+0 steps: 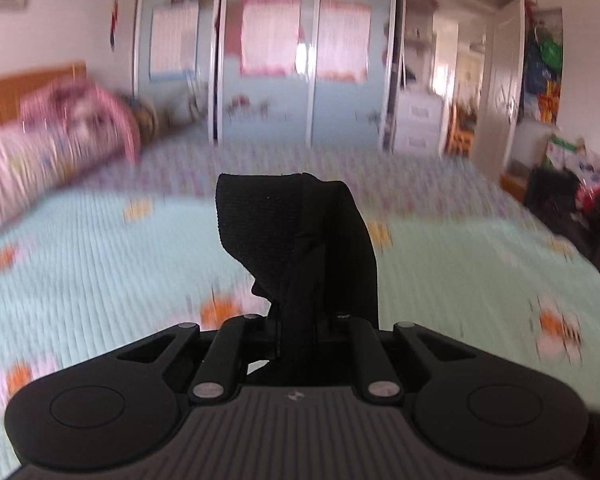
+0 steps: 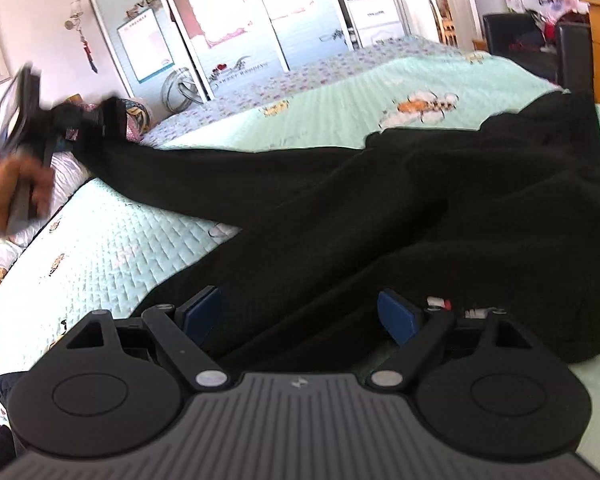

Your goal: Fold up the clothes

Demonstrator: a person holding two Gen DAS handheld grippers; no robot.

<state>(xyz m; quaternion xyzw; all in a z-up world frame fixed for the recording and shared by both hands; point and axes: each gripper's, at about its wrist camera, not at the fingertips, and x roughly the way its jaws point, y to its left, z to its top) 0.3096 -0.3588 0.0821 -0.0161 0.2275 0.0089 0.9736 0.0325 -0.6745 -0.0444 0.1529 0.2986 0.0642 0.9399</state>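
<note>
Left hand-held gripper raised, clamped shut; right hand-held gripper spread wide, angled down

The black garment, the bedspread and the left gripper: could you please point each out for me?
black garment (image 2: 380, 208): right wrist view, middle of the cloth.
bedspread (image 2: 112, 248): right wrist view, bare quilted patch.
left gripper (image 2: 96, 120): right wrist view, tips clamping the garment's end.

A home bedroom: quilted bed, mirrored wardrobe, pillows.

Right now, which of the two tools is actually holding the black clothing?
The left tool: it is shut on the cuff of the black garment, lifted off the bed. The right tool hangs open above the fabric.
</note>
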